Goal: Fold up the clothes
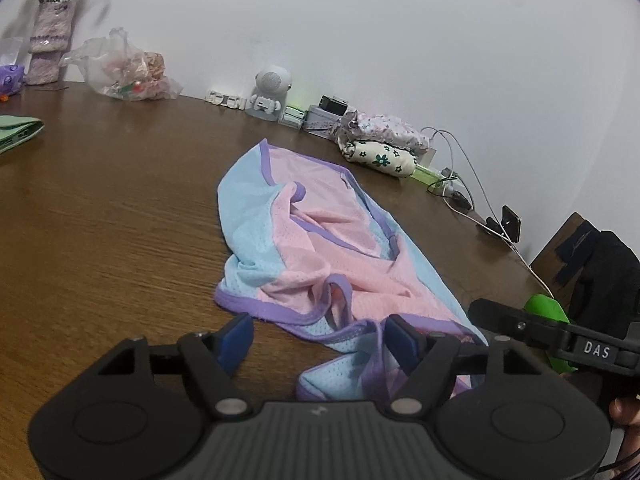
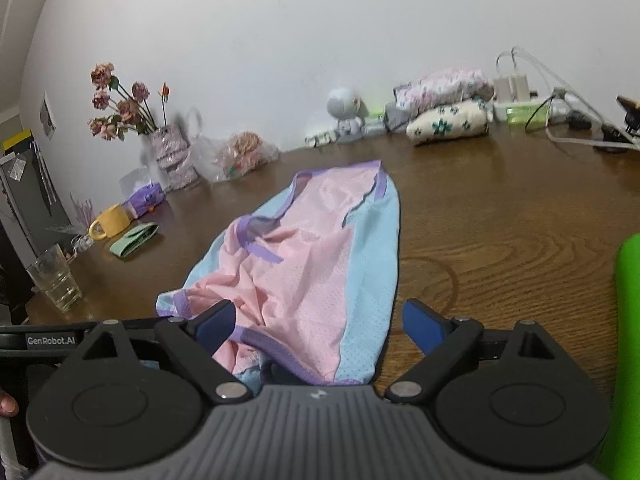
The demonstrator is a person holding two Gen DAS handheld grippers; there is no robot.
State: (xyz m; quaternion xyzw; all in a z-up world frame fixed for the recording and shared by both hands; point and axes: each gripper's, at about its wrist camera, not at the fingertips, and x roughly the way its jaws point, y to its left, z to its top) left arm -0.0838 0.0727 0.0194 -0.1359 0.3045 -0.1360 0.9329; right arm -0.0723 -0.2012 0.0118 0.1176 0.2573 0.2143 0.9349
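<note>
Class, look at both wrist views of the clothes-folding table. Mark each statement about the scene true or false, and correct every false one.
1. The pink and blue garment lies crumpled on the wooden table. True.
2. The left gripper is shut tight on the garment. False: its jaws stand open at the garment's near edge.
3. The right gripper is open. True.
4. The yellow mug stands upright. False: it lies on its side.
5. A drinking glass stands near the table edge. True.
6. The flowers sit in the glass. False: they stand in a vase by the wall.
</note>
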